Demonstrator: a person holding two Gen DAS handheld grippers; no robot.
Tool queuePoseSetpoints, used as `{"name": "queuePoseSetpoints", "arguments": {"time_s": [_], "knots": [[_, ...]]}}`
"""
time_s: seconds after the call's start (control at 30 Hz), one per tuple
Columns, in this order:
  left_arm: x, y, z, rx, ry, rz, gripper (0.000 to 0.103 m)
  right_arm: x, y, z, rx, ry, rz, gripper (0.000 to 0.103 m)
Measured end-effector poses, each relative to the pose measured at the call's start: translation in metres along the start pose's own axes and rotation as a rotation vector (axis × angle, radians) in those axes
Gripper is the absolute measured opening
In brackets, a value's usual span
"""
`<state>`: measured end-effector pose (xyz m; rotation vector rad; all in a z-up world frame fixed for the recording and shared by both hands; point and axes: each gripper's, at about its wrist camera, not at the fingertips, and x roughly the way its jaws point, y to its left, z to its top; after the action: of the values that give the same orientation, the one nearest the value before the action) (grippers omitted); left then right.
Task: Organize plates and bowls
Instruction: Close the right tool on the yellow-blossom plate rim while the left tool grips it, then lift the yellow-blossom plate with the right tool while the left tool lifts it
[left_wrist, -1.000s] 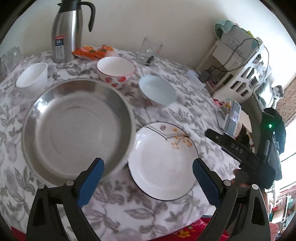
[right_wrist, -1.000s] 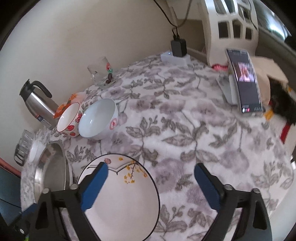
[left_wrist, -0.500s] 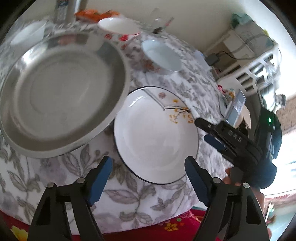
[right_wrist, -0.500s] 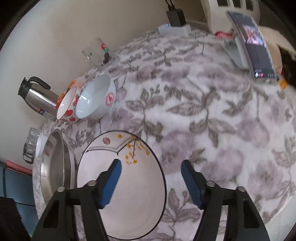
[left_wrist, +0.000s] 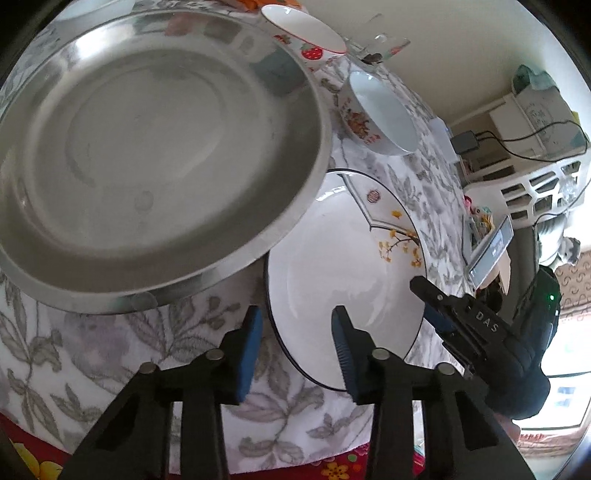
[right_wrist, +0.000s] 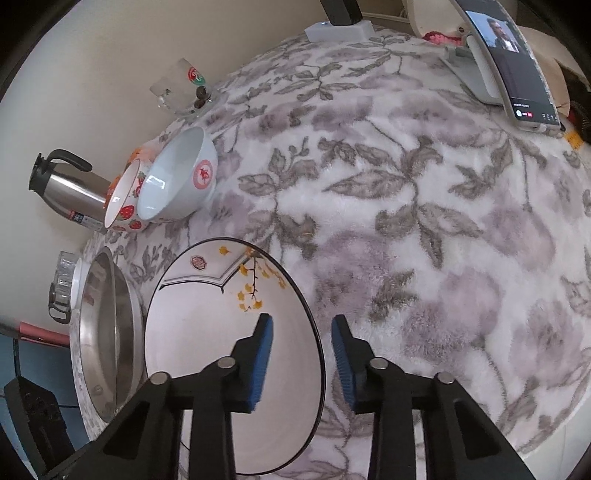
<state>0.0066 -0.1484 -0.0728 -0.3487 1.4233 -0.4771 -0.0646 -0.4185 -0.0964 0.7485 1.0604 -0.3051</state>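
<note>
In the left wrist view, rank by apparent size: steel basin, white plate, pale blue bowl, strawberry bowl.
1. Steel basin
2. White plate
3. Pale blue bowl
4. Strawberry bowl, partly hidden by the basin and farther off, so 3 versus 4 is unsure.

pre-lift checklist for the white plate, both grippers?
1. Left gripper straddles the rim of the white plate: ok, rim sits between the closing jaws.
2. Right gripper straddles the opposite rim: ok, jaws closing around it.
3. Pads pressing on the rim: not ok, gaps show on both sides in both wrist views.
4. Plate free of the steel basin: cannot tell, the basin's edge overlaps the plate in the left view.
5. Plate empty: ok, nothing on it.
6. Bowls clear of the lift: ok, the pale blue bowl and strawberry bowl stand apart from the plate.
</note>
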Motion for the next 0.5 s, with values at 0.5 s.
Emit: {"name": "queuePoseSetpoints", "arguments": {"time_s": [0.5], "knots": [[0.016,0.015,0.002,-0.097,-0.051,0.0,0.012,0.009,-0.001,0.0,-0.005,0.029,0.009,0.021]]}}
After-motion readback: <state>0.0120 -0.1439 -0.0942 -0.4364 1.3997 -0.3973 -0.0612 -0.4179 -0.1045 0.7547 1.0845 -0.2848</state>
